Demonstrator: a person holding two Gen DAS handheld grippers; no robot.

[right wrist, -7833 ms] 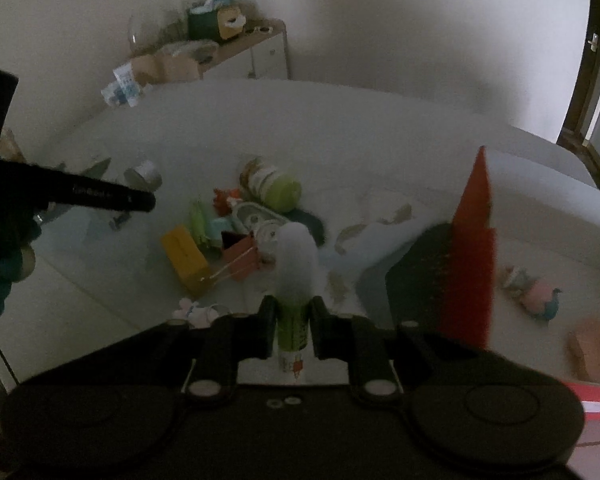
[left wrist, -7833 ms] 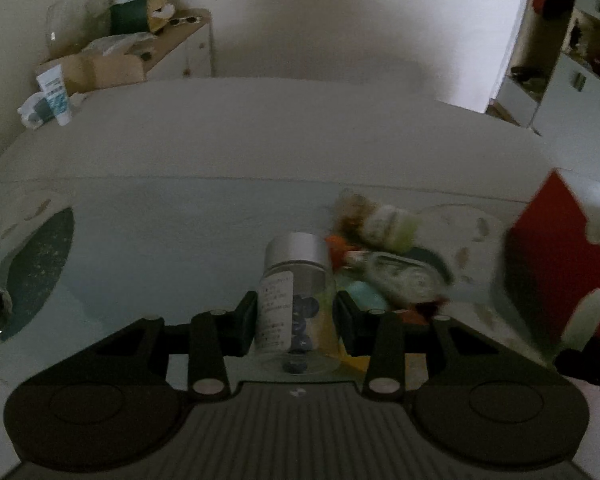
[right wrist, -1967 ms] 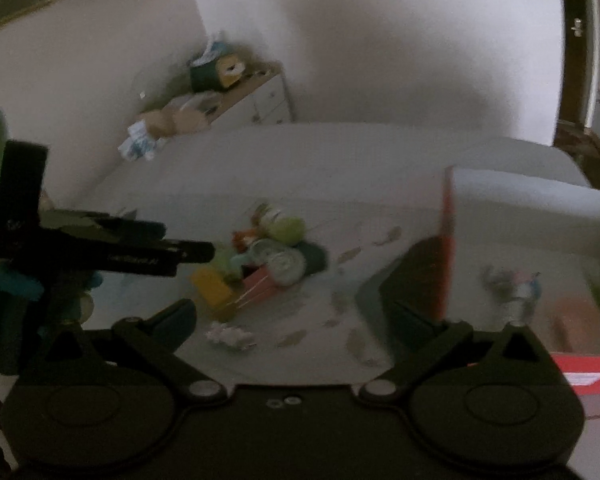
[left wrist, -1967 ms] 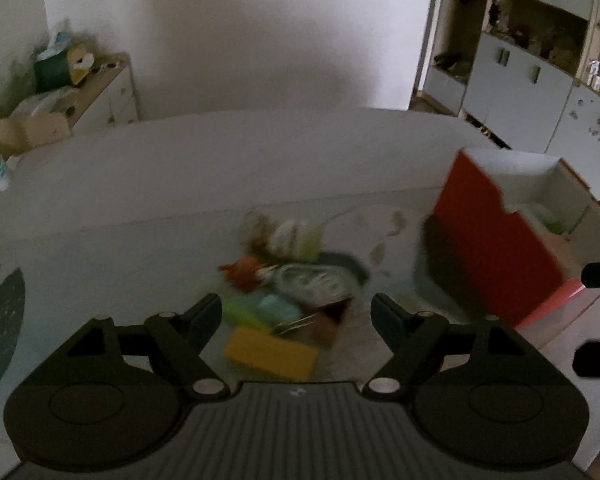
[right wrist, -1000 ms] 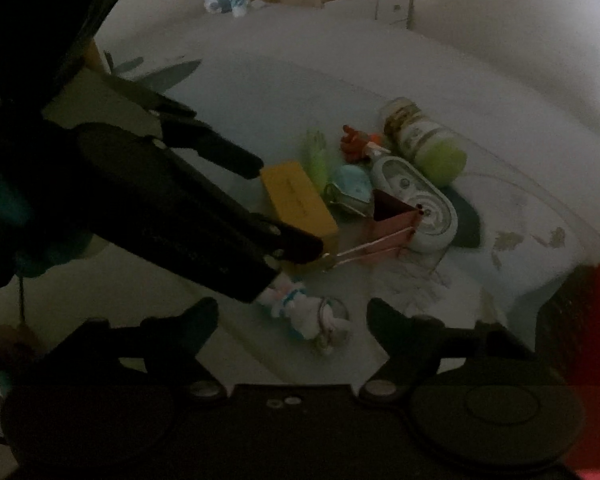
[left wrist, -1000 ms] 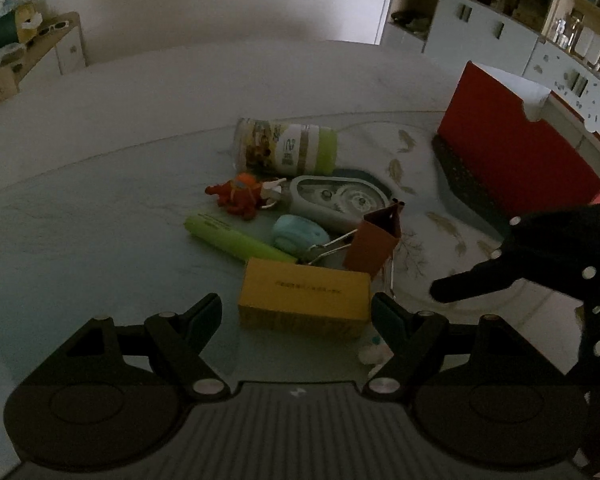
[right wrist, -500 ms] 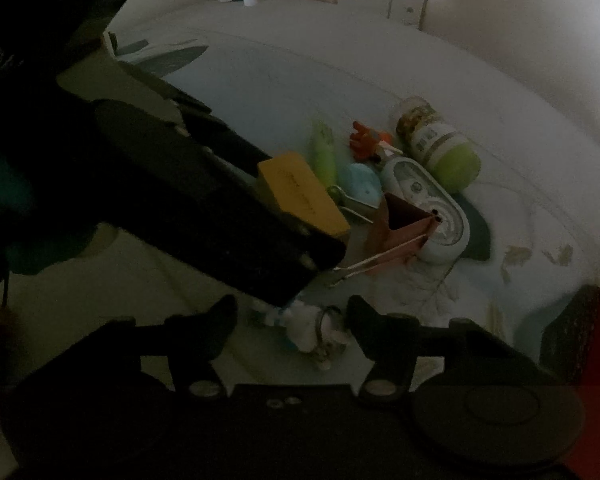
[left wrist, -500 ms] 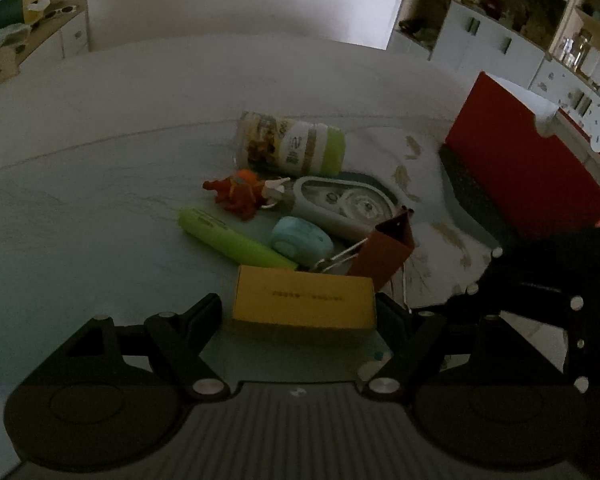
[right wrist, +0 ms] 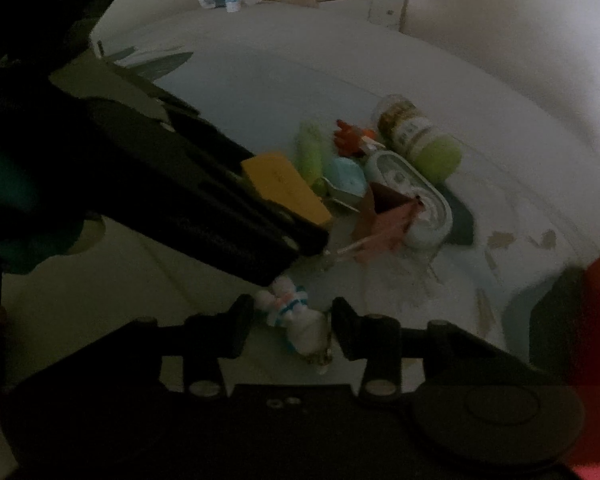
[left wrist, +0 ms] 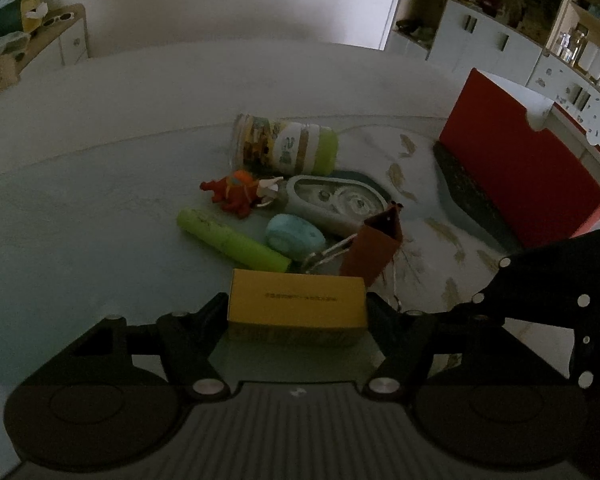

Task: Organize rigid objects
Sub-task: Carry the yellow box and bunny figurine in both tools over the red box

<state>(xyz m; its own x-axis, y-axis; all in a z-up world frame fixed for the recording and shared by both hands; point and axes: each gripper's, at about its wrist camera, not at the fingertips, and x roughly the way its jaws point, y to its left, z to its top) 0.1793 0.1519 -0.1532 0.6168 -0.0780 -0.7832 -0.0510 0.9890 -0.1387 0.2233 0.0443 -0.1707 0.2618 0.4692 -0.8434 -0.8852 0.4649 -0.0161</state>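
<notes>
Our left gripper (left wrist: 297,307) is closing its jaws on the yellow box (left wrist: 297,300), fingers touching both ends. Our right gripper (right wrist: 292,320) narrows its jaws around the small white toy (right wrist: 298,322) on the tabletop (left wrist: 80,232), not yet pressing. The red bin (left wrist: 516,176) sits well right.

I read this as a home room: white cabinets (left wrist: 484,46) with open shelves of jars, a sideboard (left wrist: 66,38) with tissue box, and a glass-topped table (left wrist: 80,216).
</notes>
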